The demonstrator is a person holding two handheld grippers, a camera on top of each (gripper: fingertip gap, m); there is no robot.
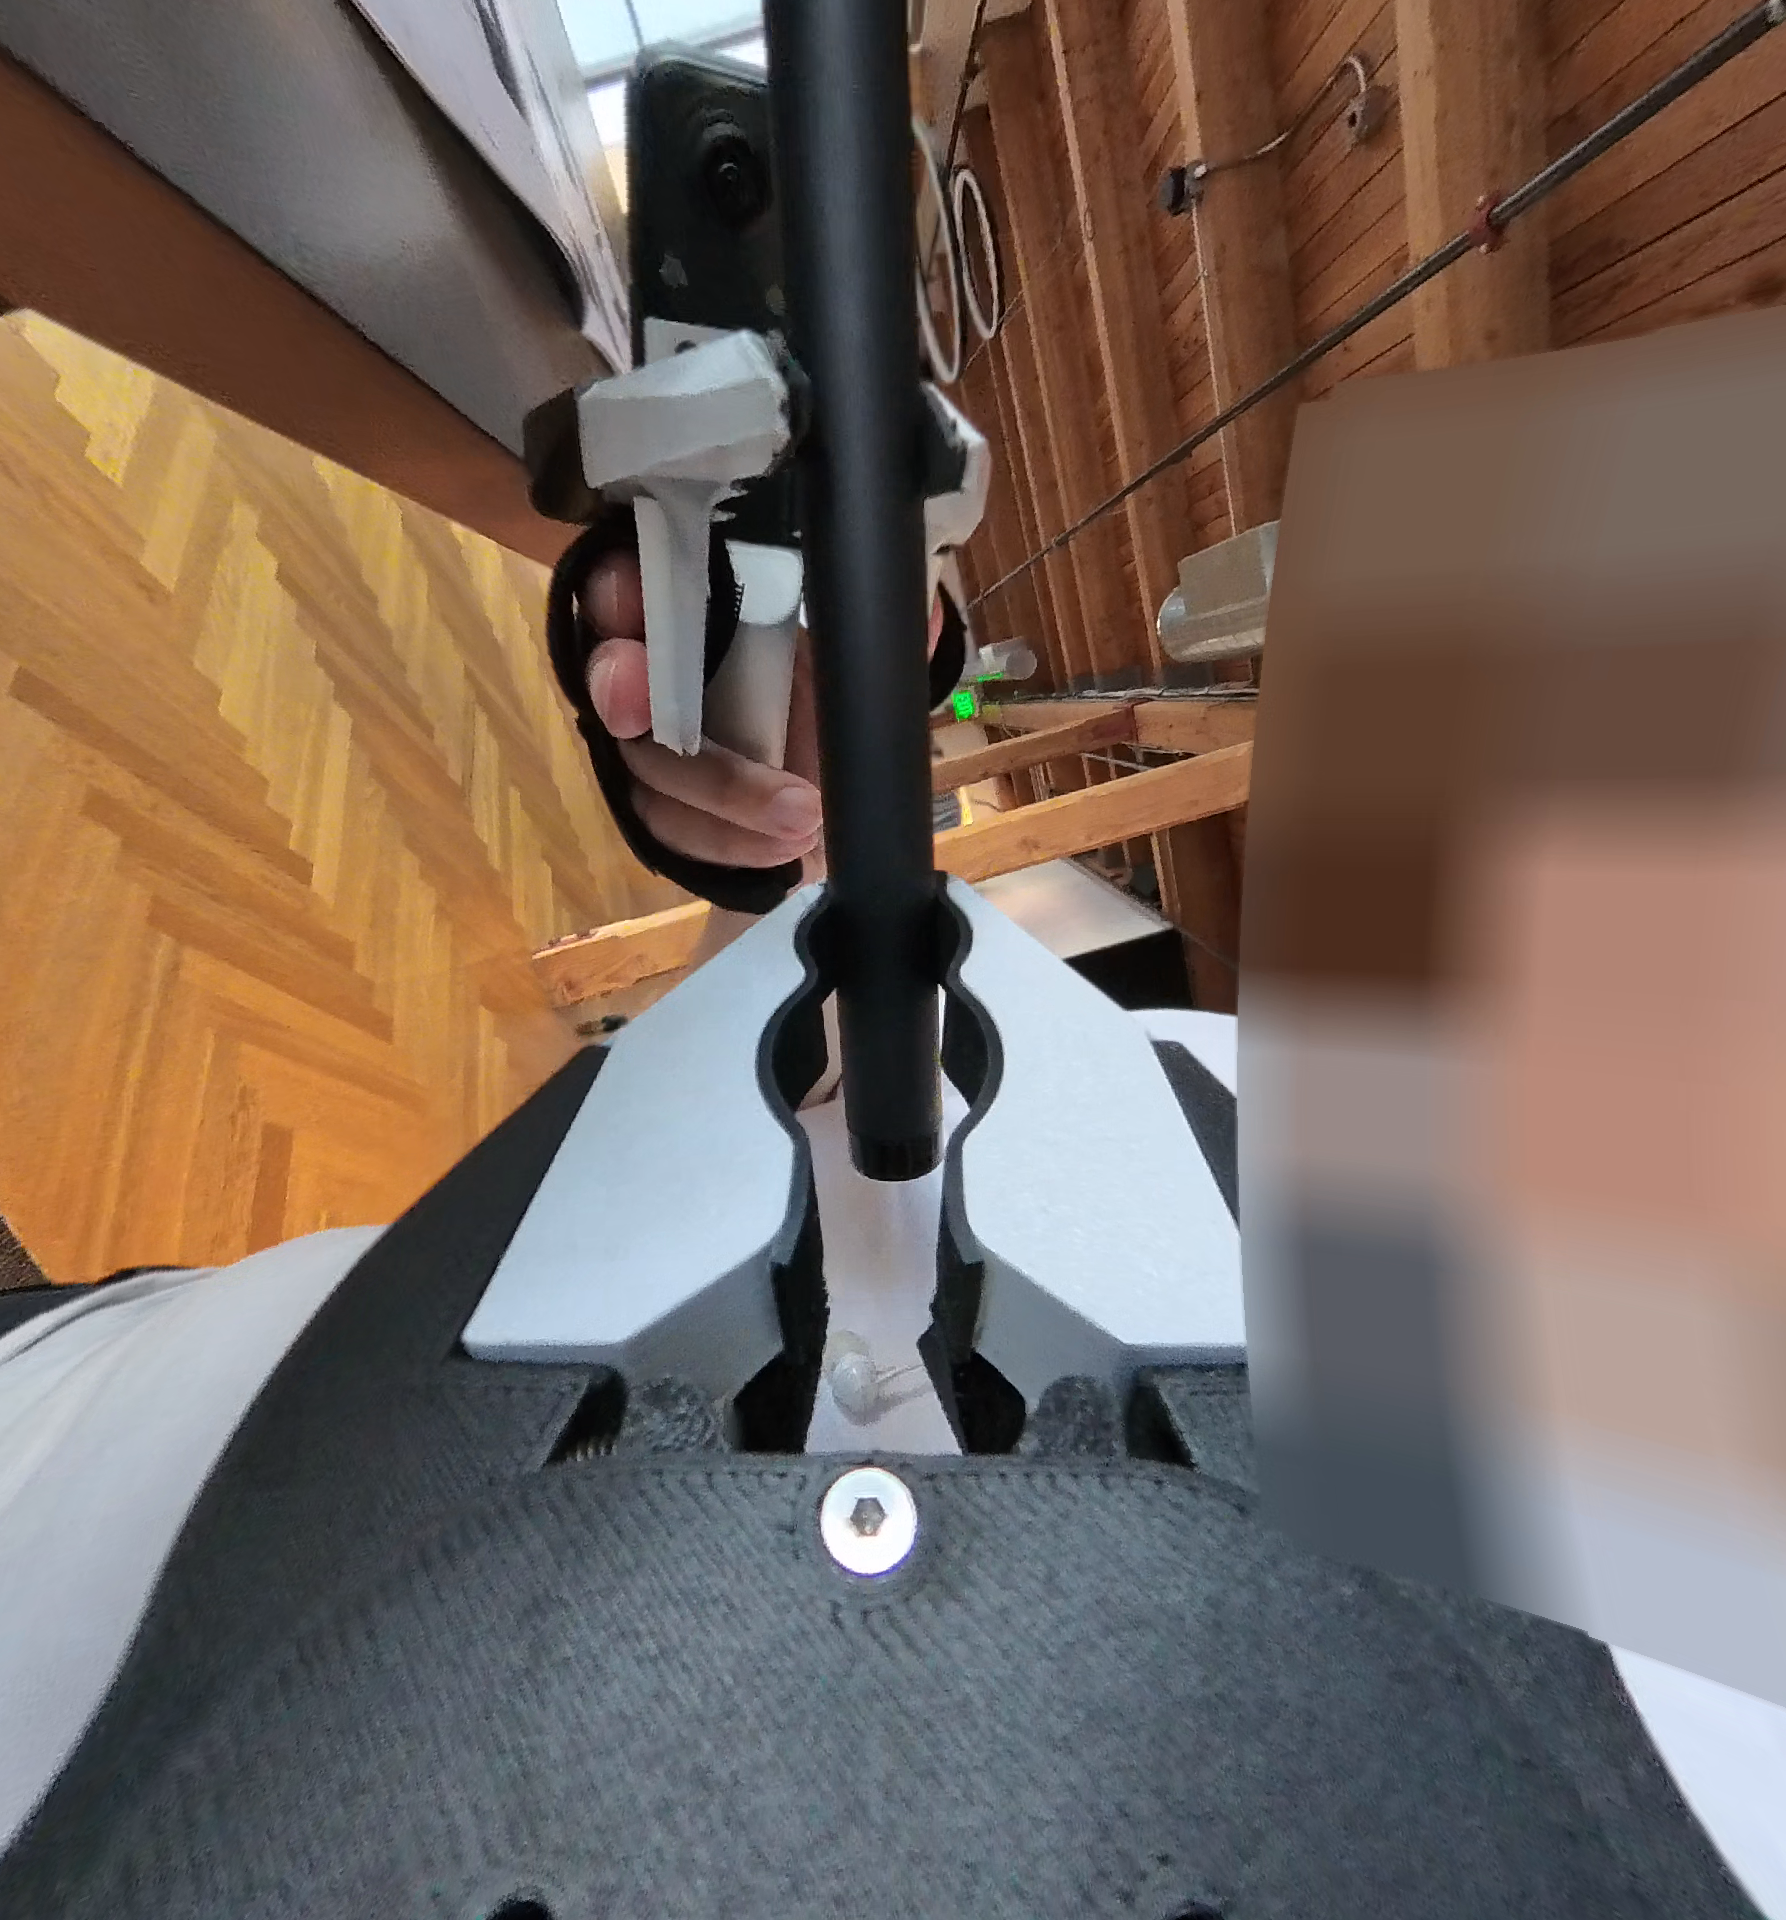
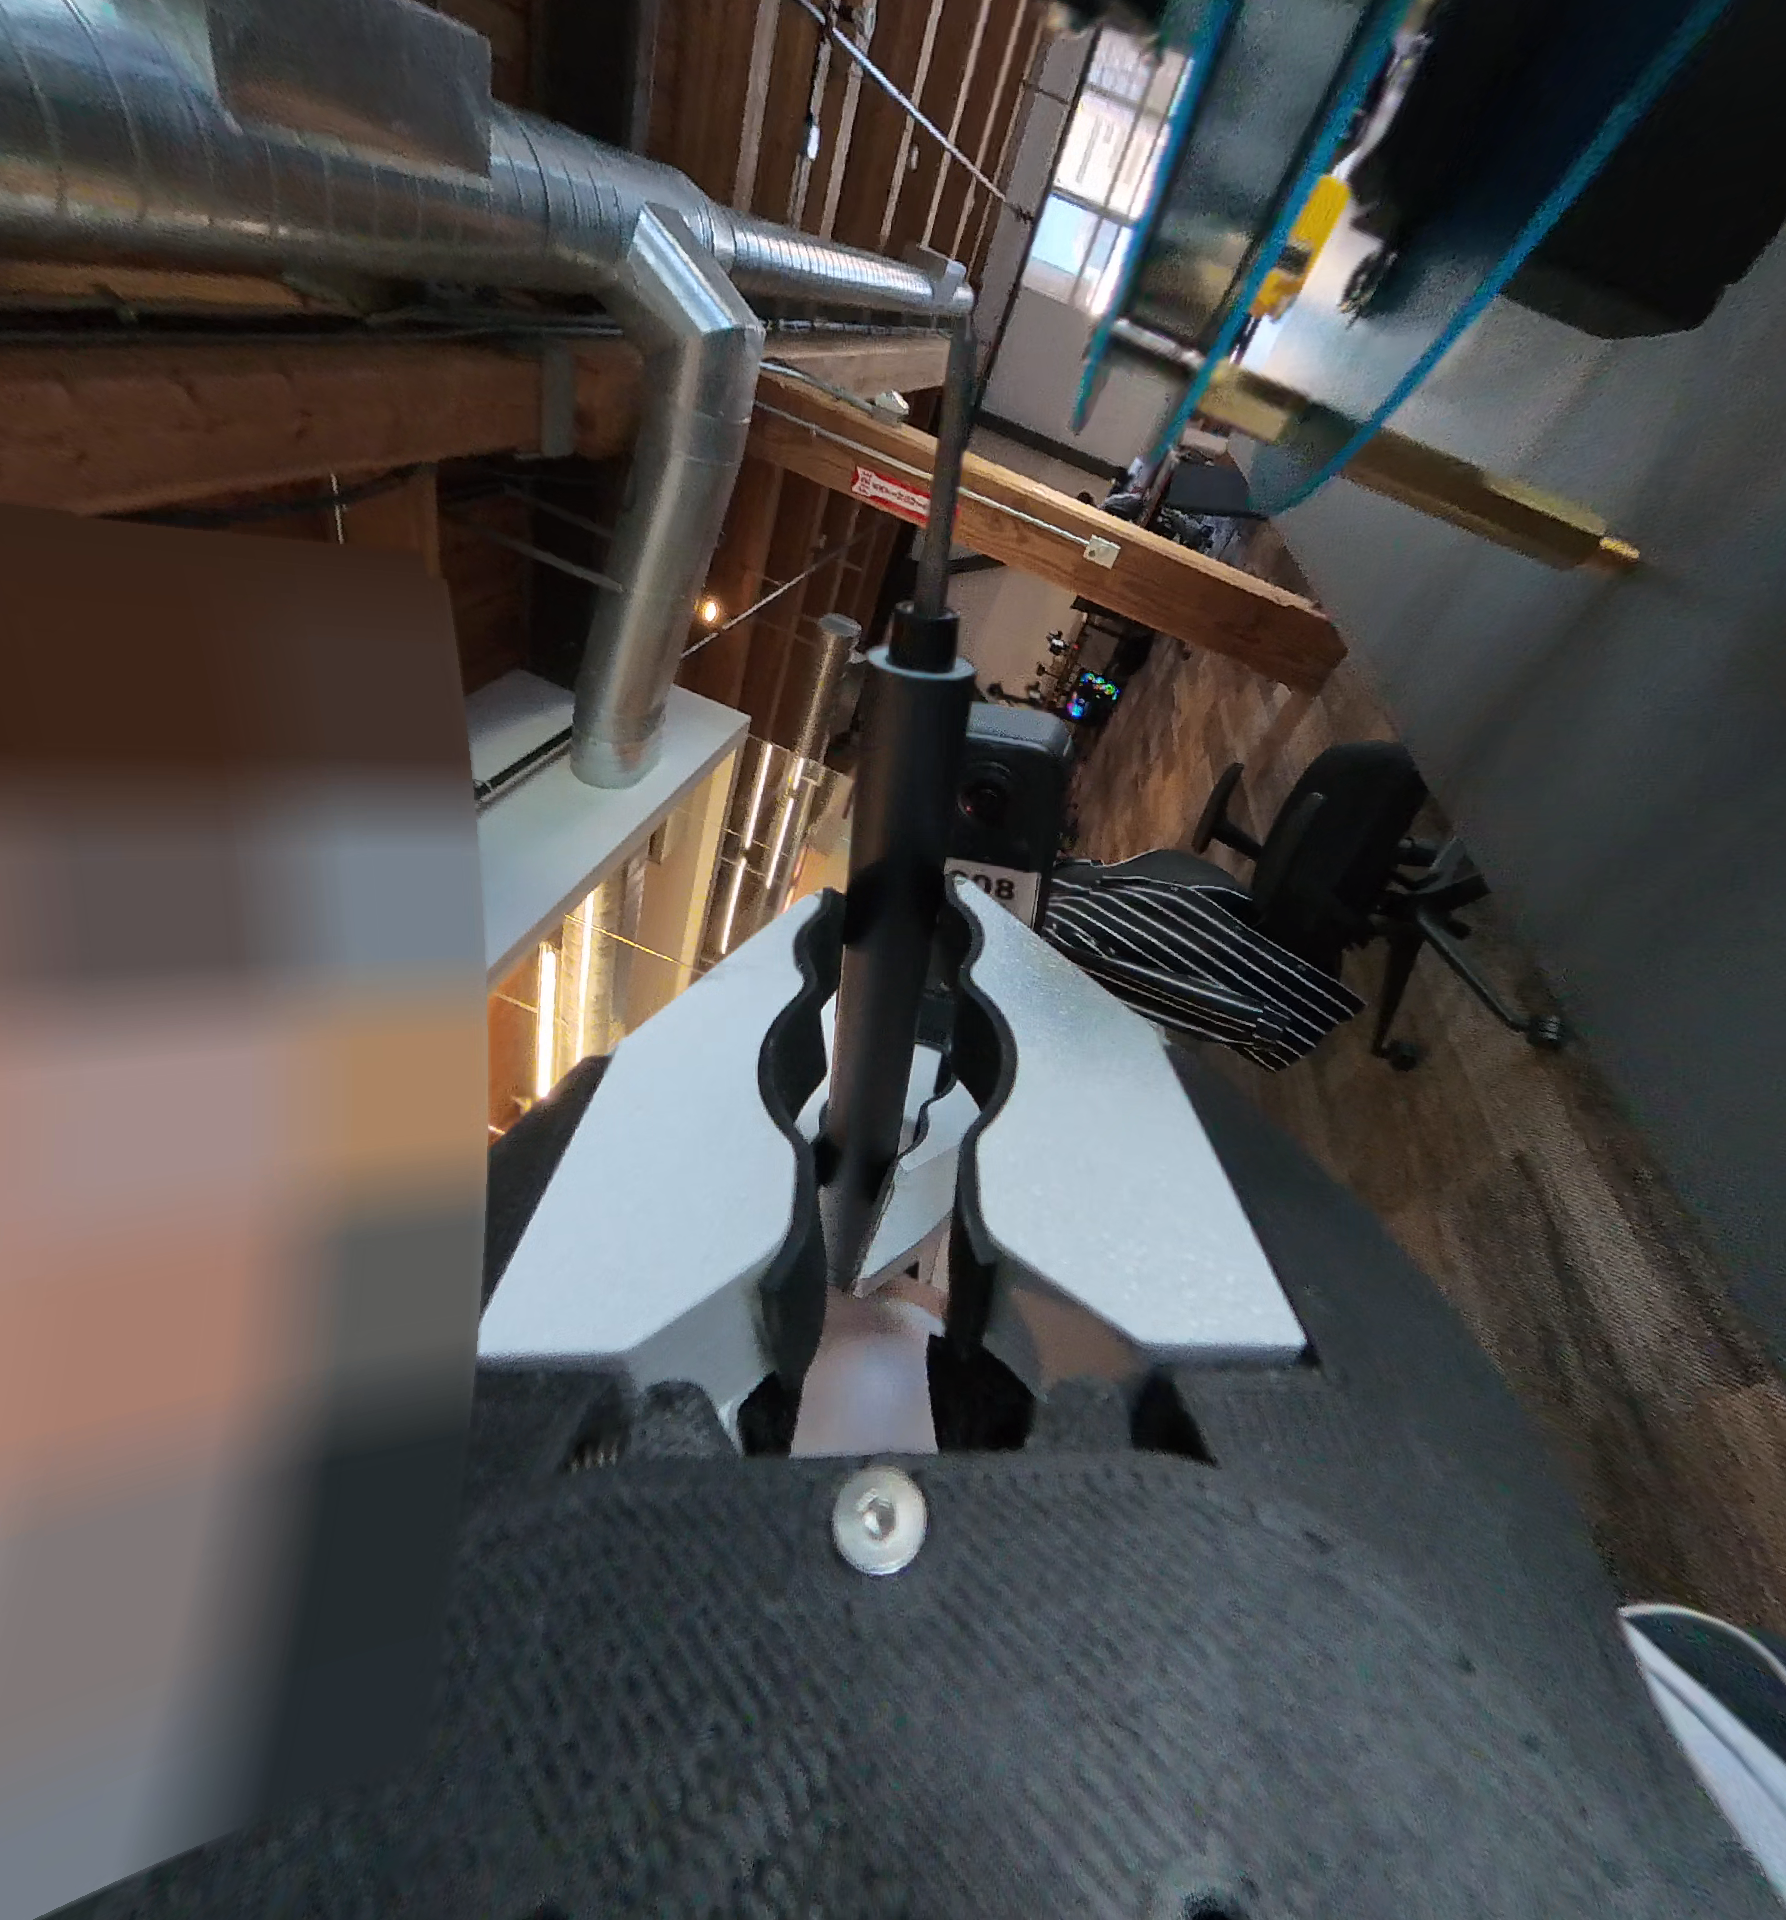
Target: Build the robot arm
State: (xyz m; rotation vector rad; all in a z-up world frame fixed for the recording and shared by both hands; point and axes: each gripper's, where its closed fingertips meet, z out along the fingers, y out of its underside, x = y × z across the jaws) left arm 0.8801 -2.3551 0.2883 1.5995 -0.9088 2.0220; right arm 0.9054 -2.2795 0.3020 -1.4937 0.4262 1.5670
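A black tube (image 1: 861, 520) runs up the middle of the left wrist view. My left gripper (image 1: 881, 920) is shut on it near its capped end (image 1: 894, 1143), which sits between the white fingers (image 1: 681, 1122). Farther along the tube is the right gripper (image 1: 686, 436), held by a hand (image 1: 712, 800) in a black strap. In the right wrist view my right gripper (image 2: 894, 920) is shut on the same black tube (image 2: 910, 810), and a thin metal rod (image 2: 949, 468) sticks out of the tube's far end. The left gripper's black camera (image 2: 1008, 800) shows just behind the tube.
Both views are tilted. The left wrist view shows a herringbone wood floor (image 1: 193, 748), a wooden table edge (image 1: 193, 281) and a timber ceiling (image 1: 1284, 208). The right wrist view shows silver ducts (image 2: 681, 468), a black office chair (image 2: 1325, 831) with striped cloth (image 2: 1201, 966), a grey wall (image 2: 1647, 779) and blue cables (image 2: 1232, 270).
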